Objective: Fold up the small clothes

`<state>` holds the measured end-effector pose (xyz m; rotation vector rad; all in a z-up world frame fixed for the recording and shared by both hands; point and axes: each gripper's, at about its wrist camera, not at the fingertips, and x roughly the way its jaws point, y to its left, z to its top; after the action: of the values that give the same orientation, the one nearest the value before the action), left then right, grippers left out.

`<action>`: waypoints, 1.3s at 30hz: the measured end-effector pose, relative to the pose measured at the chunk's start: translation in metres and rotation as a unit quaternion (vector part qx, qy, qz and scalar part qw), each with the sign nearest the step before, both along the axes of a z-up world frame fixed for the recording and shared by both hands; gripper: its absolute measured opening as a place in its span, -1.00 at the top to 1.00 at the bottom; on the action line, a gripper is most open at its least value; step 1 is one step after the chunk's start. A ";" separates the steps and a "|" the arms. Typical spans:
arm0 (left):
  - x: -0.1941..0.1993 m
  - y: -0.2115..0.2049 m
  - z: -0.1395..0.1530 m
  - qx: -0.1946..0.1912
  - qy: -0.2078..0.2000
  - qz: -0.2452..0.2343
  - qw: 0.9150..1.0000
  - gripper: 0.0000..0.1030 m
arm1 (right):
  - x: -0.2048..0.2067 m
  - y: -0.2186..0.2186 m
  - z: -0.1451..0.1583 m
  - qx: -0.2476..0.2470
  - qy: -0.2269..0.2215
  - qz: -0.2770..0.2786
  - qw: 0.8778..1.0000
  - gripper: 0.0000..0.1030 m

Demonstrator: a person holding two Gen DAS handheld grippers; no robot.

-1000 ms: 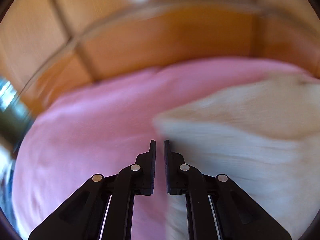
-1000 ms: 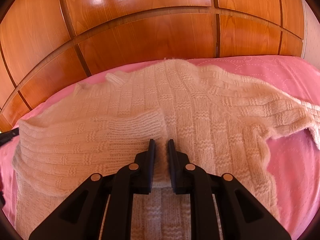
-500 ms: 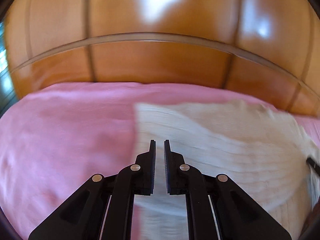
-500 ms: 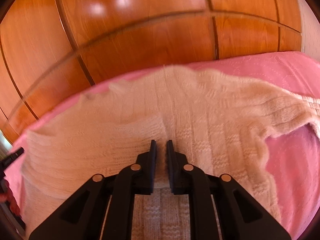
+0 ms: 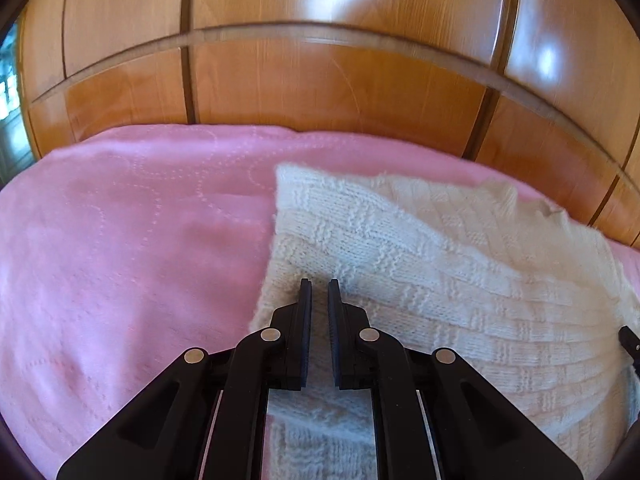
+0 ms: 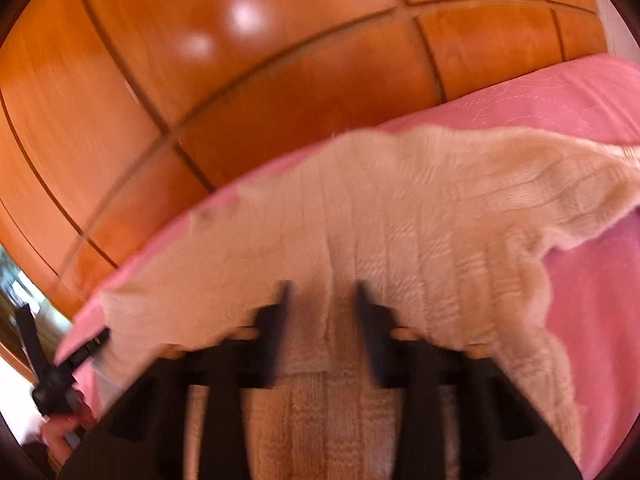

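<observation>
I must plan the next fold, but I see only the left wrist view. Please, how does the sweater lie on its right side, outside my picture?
Observer: In the right wrist view, one sleeve of the cream sweater stretches out to the right, unfolded, on the pink blanket.
Operator: Do the right tongs hold it?
Observer: They stand apart and have just been opening. Knit lies between them and looks unpinched, though the picture is blurred.
Operator: Are the left tongs visible there?
Observer: Yes, at the left edge, by the sweater's left border, with a hand below them.
</observation>
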<state>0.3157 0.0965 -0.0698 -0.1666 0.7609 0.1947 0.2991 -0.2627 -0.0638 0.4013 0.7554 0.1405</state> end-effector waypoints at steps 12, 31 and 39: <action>0.003 -0.032 -0.006 0.065 0.029 -0.014 0.997 0.49 | -0.002 -0.004 -0.006 -0.036 0.025 -0.056 0.997 0.88; -0.101 -0.115 -0.001 0.076 0.028 -0.135 0.988 -0.81 | -0.047 -0.057 -0.003 0.111 -0.026 -0.117 0.987 -0.16; -0.090 -0.103 -0.013 0.020 0.052 -0.133 0.989 -0.92 | -0.081 -0.101 0.007 0.136 0.009 -0.118 0.984 -0.42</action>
<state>0.2258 -0.0066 -0.0825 -0.0150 0.8741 -0.0358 0.2184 -0.3636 -0.0567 0.7492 0.7033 0.0162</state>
